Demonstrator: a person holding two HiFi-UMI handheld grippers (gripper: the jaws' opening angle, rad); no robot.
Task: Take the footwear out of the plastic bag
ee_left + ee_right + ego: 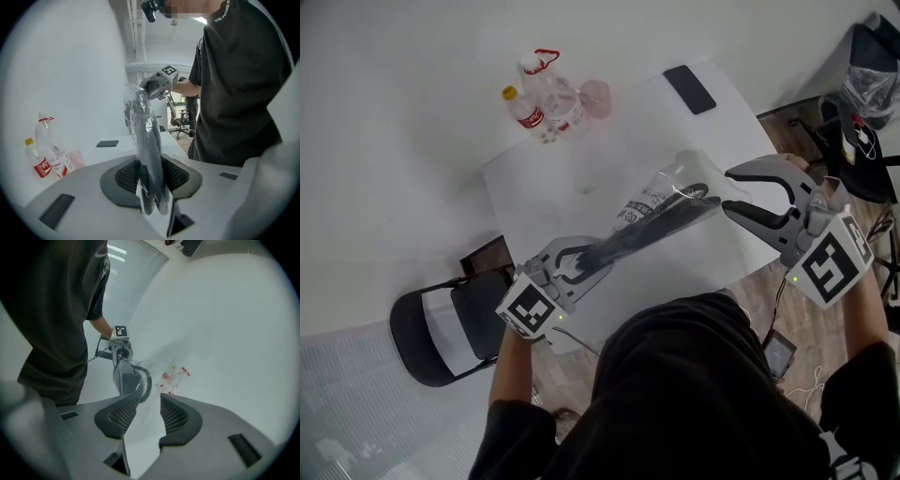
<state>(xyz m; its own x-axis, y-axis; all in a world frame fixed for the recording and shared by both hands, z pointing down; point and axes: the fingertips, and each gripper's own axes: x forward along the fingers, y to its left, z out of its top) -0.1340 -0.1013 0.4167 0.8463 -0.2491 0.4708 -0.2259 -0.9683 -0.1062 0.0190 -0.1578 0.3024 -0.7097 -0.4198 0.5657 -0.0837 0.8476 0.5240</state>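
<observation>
A white bench (546,192) carries bottles (546,103) and a phone (689,89), with a black chair (441,333) beside it. Above it, the fingers of the left gripper (570,265) clamp the footwear (649,228) inside its plastic bag (664,192). The fingers of the right gripper (729,191) stand apart.

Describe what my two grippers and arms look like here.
Both the left gripper and right gripper are light grey with curved jaws and dark textured pads. Each carries a white cube with black square markers and a small green light. You wear a black short-sleeved T-shirt.
</observation>
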